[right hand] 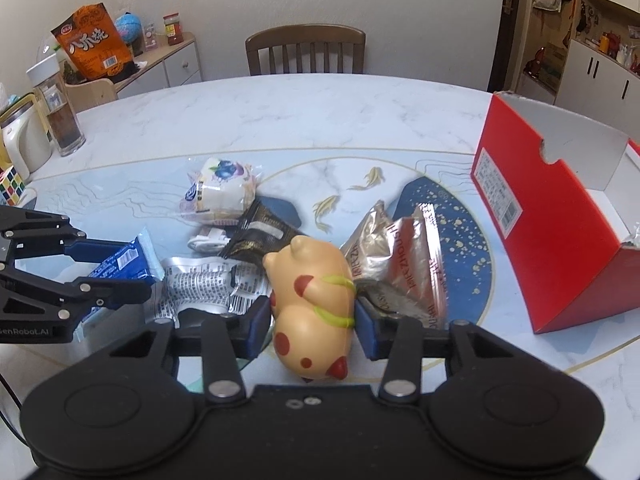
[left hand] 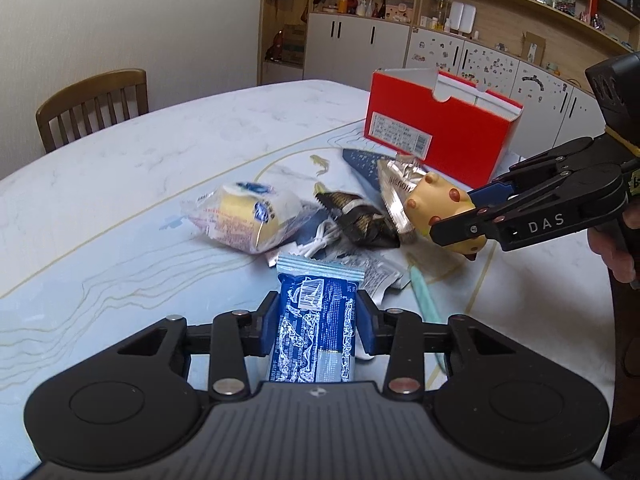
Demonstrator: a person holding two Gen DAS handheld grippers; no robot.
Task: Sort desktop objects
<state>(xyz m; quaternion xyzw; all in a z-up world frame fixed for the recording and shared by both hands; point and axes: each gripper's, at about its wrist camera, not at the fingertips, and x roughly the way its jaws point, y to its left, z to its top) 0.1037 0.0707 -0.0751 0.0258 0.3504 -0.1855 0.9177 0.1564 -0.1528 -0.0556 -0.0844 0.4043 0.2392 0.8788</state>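
Observation:
My left gripper (left hand: 316, 320) is shut on a blue snack packet (left hand: 314, 336), held just above the table; it also shows in the right wrist view (right hand: 120, 266). My right gripper (right hand: 312, 320) is shut on a tan toy animal with red spots (right hand: 312, 304), also seen in the left wrist view (left hand: 444, 208). Between them lies a pile: a bread packet (left hand: 248, 216), a dark brown packet (left hand: 356, 216), silver packets (right hand: 400, 256), a white printed sachet (right hand: 208, 284) and a white cable (left hand: 324, 240).
An open red box (right hand: 540, 216) stands at the right on the marble table (right hand: 320, 112). A green pen (left hand: 424, 292) lies near the pile. A jar (right hand: 60, 116), a Rubik's cube (right hand: 10, 184) and a chair (right hand: 306, 50) are at the far side.

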